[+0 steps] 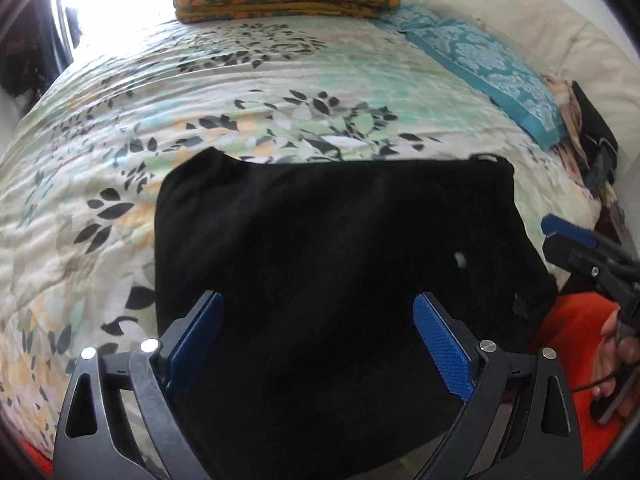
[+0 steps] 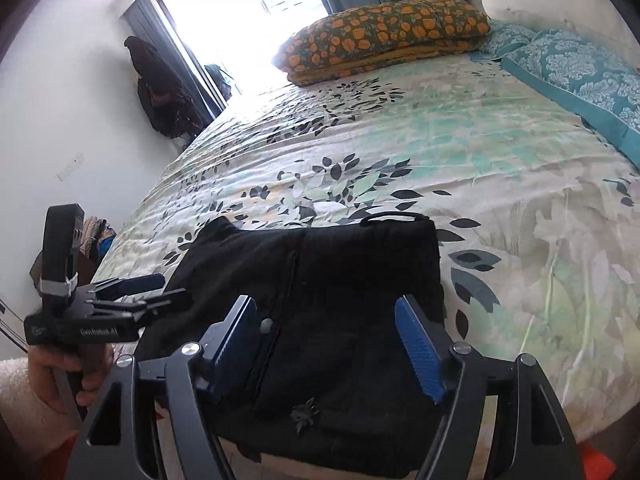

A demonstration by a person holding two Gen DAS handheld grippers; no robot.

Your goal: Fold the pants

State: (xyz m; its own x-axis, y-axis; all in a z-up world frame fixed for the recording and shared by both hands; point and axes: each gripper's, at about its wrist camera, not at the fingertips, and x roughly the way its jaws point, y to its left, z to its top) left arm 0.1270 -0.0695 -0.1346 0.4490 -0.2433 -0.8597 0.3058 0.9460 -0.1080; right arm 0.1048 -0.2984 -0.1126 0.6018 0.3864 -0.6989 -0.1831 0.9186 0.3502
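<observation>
Two grippers above one pair of black pants (image 1: 336,264), folded into a compact rectangle on the floral bedspread (image 1: 100,128). Left gripper (image 1: 320,344), lettered "GenRobot.AI" in the right wrist view: jaws spread, empty. Right gripper (image 2: 326,344): likewise spread, empty. Three pillows at the headboard.

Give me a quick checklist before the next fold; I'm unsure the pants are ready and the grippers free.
1. Black pants lying flat on the bedspread: ok, folded into a compact block.
2. Left gripper empty, fingers apart: ok.
3. Right gripper empty, fingers apart: ok.
4. Edges lined up: cannot tell; a corner bulges at the far left, the near edge is hidden.
5. Loop at the far edge tucked in: not ok, it sticks out.
6. Orange-flowered pillow clear of the pants: ok.
</observation>
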